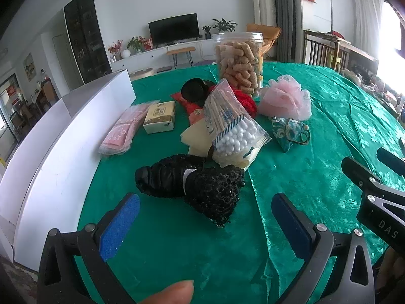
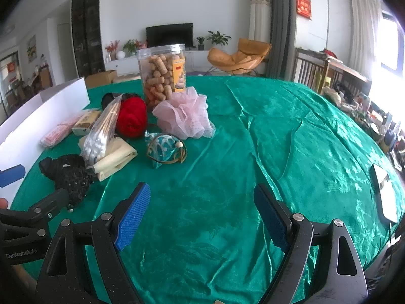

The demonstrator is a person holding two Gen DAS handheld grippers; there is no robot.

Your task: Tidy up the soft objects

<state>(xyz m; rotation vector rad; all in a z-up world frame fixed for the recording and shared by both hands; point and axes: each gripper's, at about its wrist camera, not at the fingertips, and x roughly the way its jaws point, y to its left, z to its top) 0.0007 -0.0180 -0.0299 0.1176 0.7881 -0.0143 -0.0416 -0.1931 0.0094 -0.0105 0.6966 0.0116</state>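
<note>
A pile of soft things lies on the green cloth. A black beaded hat (image 1: 192,185) (image 2: 68,172) lies nearest. Behind it are a cotton swab bag (image 1: 230,121) (image 2: 101,131), a cream cloth (image 1: 197,136) (image 2: 116,157), a red yarn ball (image 1: 246,102) (image 2: 131,119), a pink mesh puff (image 1: 286,98) (image 2: 184,116), a teal pouch (image 1: 288,134) (image 2: 164,149) and a pink towel pack (image 1: 121,131) (image 2: 57,134). My left gripper (image 1: 205,217) is open and empty just before the hat. My right gripper (image 2: 202,215) is open and empty over bare cloth, right of the pile.
A long white box (image 1: 58,139) (image 2: 38,111) runs along the table's left side. A tissue box (image 1: 159,117) (image 2: 84,122) lies beside the towel pack. A clear snack jar (image 1: 239,63) (image 2: 162,73) stands behind the pile. A white device (image 2: 384,195) lies at the right edge.
</note>
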